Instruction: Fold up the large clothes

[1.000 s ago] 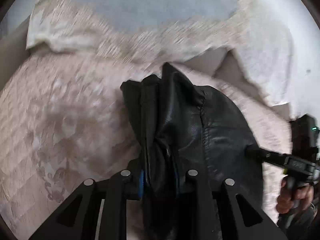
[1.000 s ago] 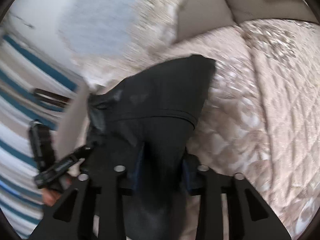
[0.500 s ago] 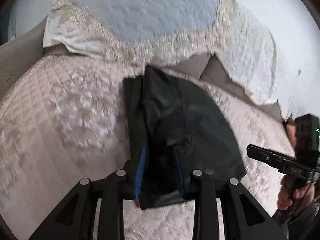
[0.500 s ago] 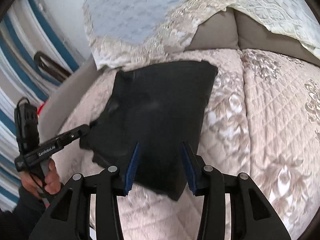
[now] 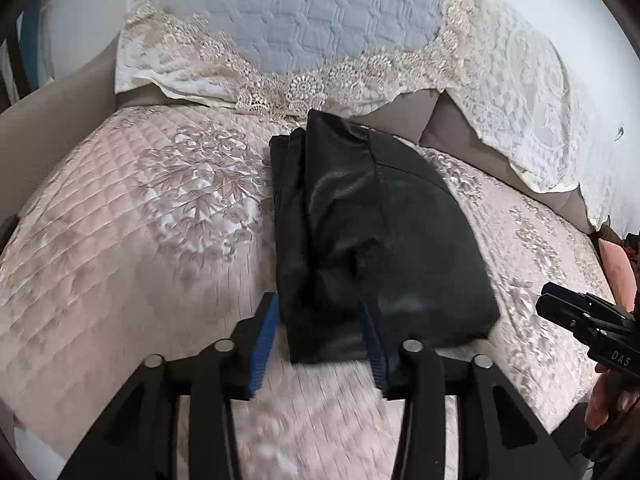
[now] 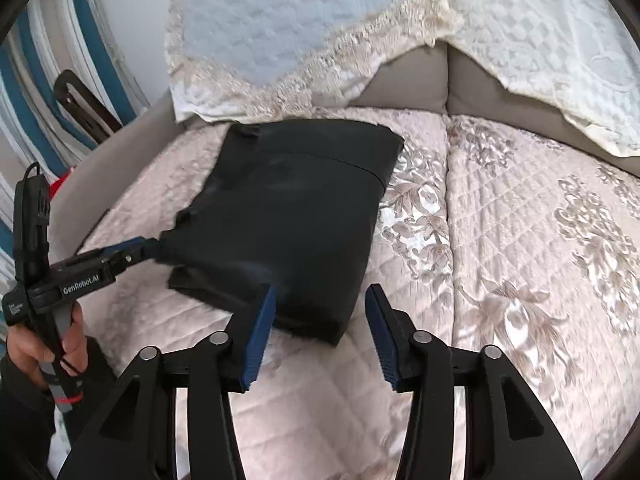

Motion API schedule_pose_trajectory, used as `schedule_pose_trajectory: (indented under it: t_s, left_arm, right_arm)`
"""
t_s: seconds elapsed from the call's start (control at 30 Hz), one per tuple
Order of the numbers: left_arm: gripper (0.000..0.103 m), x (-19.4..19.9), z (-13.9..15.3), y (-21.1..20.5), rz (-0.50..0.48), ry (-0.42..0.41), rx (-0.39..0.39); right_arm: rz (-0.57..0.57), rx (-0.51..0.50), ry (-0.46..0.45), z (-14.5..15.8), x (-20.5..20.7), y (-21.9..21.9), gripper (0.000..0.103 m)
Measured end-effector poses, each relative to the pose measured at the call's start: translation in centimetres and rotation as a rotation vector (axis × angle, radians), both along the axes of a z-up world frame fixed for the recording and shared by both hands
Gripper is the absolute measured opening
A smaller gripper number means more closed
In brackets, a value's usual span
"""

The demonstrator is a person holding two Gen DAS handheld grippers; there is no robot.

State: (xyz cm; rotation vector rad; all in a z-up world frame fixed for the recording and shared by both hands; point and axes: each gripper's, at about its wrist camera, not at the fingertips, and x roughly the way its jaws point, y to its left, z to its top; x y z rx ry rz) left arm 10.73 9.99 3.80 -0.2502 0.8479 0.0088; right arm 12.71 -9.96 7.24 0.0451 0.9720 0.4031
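**Folded black garment on the quilted sofa**

Quilted pink sofa cover (image 6: 520,240) with a pale floral pattern spreads under both my grippers, and lace-edged throws (image 5: 300,20) hang over the backrest behind it. On the seat lies the black garment (image 6: 296,208), folded into a thick, roughly rectangular bundle with a seam running across its far end.

My left gripper (image 5: 320,344) has its jaws spread wide, one blue pad on each side of the bundle's near edge; from the right wrist view its fingertips (image 6: 136,252) reach the left corner of the bundle, though I cannot tell whether they touch the cloth.

My right gripper (image 6: 320,320) is also wide apart, its left pad just at the near right corner of the garment, its right pad over bare quilt. Nothing is clamped in either one.
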Motion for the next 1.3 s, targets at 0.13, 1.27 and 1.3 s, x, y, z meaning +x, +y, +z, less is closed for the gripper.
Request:
schedule_pose_trajectory:
  t_s: [0.13,1.27,1.3]
  left_arm:
    - [0.059,-2.7,0.9,-1.3,0.000,-0.016,0.021]
    - [0.065,-5.7,0.0,-3.4,0.032,0.011,0.105]
    - [0.065,-5.7,0.0,-3.4,0.033,0.012,0.109]
  right_arm:
    - [-0.002,-0.016,-0.032,1.0,-2.3,0.6,0.055]
    - [0.017,-0.078,-0.001,-0.7,-5.2,2.2,0.057]
    - [0.017,-0.078,-0.001,-0.7,-5.3,2.2,0.057]
